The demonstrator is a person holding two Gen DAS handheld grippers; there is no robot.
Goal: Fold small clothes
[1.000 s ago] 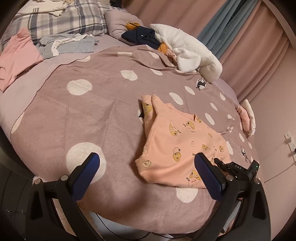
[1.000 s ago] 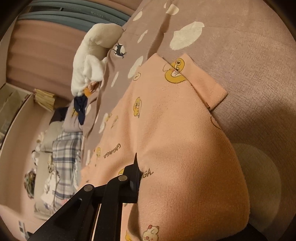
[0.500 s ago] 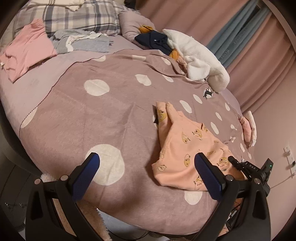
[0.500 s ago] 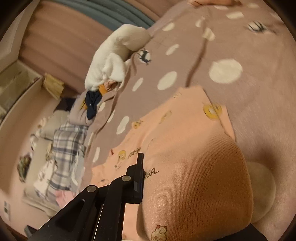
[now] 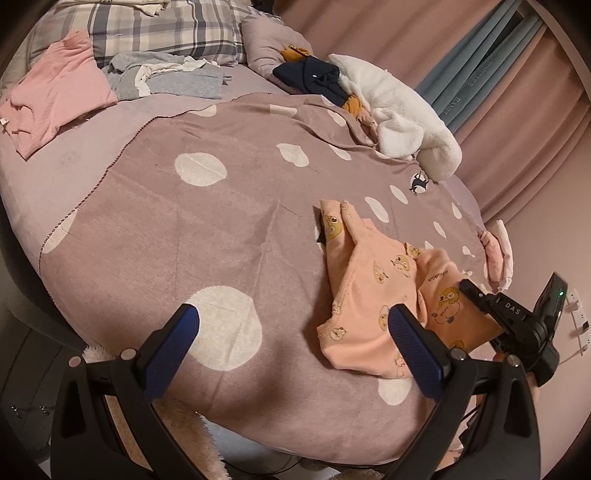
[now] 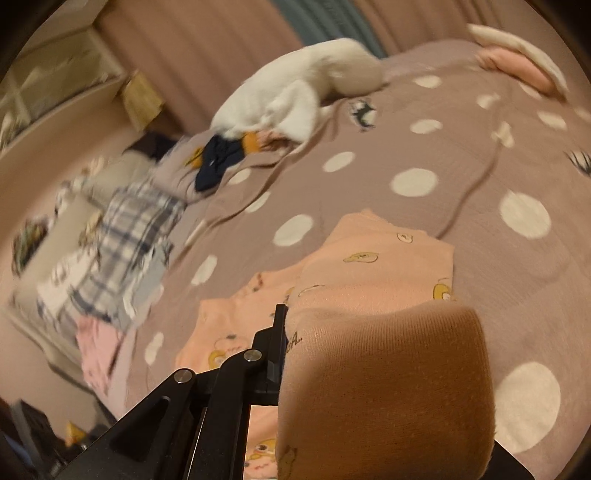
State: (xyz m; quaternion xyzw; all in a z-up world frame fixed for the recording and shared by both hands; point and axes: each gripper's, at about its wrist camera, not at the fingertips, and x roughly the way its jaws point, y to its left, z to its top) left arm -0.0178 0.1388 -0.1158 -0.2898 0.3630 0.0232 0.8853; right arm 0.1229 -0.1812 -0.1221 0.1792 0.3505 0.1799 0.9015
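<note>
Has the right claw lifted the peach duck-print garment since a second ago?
Yes. The right claw, shut on the peach garment's edge, has raised it off the dotted blanket, folding it toward the white plush.

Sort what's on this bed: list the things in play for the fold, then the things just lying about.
In play:
- peach cotton garment with duck prints
- right gripper, jaws shut on its edge
- left gripper, jaws open, holding nothing

Lying about:
- pink top
- grey clothes
- navy garment
- white fleece
- plaid pillow

Pink curtains (image 5: 388,33), perhaps shelving (image 6: 44,88) beyond bed (image 5: 74,155).
</note>
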